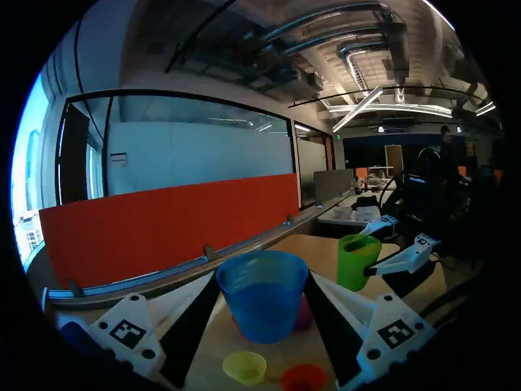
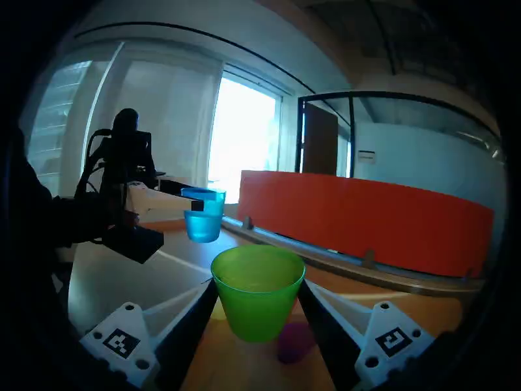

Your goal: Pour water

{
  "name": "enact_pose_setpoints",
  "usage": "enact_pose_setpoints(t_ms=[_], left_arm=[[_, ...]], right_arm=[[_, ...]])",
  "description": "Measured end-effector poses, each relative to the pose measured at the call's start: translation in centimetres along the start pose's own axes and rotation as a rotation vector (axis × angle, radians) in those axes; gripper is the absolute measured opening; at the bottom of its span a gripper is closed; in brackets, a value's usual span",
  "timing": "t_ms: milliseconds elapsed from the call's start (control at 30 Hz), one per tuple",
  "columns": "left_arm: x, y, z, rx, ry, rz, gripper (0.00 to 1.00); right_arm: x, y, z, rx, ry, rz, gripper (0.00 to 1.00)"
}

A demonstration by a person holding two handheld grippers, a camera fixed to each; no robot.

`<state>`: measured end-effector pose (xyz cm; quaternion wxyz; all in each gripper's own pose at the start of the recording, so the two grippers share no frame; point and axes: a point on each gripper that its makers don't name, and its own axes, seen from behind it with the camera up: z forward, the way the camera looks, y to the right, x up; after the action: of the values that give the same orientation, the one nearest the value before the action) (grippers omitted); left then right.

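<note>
Cups were up off the table (image 1: 312, 251) in both of your grippers, so I judge you were at the point just before the pour, with the two not yet brought together.

Your left gripper (image 1: 263, 306) was clamped on the blue cup (image 1: 262, 287), a finger pressed to each side, and the cup stood upright in the air. Its lower part looked darker, which may have been water, though I could not tell for sure. Your right gripper (image 2: 258, 313) gripped the green cup (image 2: 258, 290) the same way, also upright. How full it was I could not tell.

In the left gripper view, the green cup sat off to the right of the blue one and farther away, near but clearly apart. In the right gripper view, the blue cup hung to the left and beyond.

Below them on the table stood a yellow cup (image 1: 244, 366), a red cup (image 1: 303, 376) and a purple cup (image 2: 295, 341).

The next move, as I read it, called for you to bring one rim above the other cup's mouth, keep the receiving cup level, and then tip slowly. Tipping while the cups were that far apart would likely have spilled water over the small cups underneath.
</note>
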<state>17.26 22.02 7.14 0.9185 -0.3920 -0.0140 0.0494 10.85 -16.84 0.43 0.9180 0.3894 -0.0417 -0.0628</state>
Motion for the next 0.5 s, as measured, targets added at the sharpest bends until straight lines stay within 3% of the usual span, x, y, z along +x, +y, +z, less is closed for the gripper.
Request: enact_pose_setpoints(t_ms=[500], left_arm=[[0.9,-0.8,-0.6,0.025,0.004,0.042,0.87]], right_arm=[[-0.1,-1.1,0.8,0.038,0.001,0.007,0.90]])
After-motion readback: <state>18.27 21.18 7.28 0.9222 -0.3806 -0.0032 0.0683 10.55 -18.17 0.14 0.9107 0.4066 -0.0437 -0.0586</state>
